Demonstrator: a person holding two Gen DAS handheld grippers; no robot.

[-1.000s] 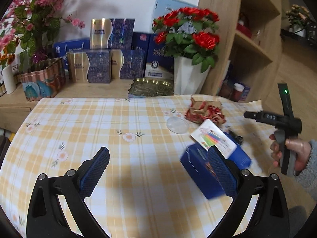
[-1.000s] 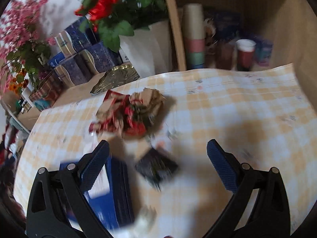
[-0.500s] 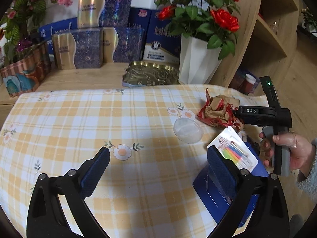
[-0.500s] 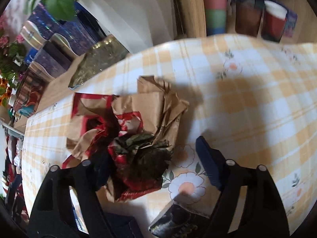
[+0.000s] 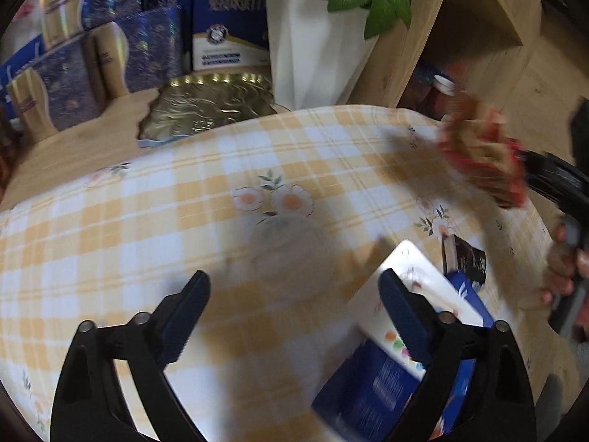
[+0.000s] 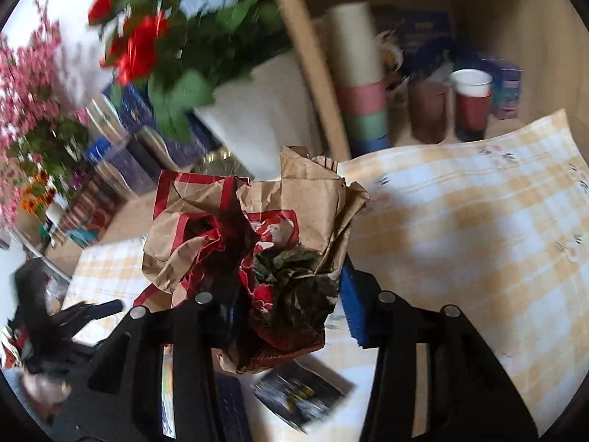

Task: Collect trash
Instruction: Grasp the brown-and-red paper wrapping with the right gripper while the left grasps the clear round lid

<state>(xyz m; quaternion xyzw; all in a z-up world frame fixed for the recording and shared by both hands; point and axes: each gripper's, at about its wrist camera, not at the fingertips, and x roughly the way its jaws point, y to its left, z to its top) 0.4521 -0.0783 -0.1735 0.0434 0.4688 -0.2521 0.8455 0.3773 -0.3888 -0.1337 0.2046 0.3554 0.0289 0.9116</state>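
A crumpled brown and red paper bag sits between the pads of my right gripper, whose jaws are closing and pressing on it. In the left wrist view the same bag hangs blurred above the checked tablecloth, on the right. My left gripper is open just above a round clear plastic lid, with nothing between its fingers. A black packet lies flat on the cloth. A blue box with a white card on top lies under the left gripper's right finger.
A white vase of red flowers, a gold tray and blue gift boxes stand behind the table. A wooden shelf holding paper cups is at the far right. A hand holds the right gripper.
My left gripper moved forward and down over the clear lid. My right gripper went from wide open to closed on the paper bag, which now hangs off the table.
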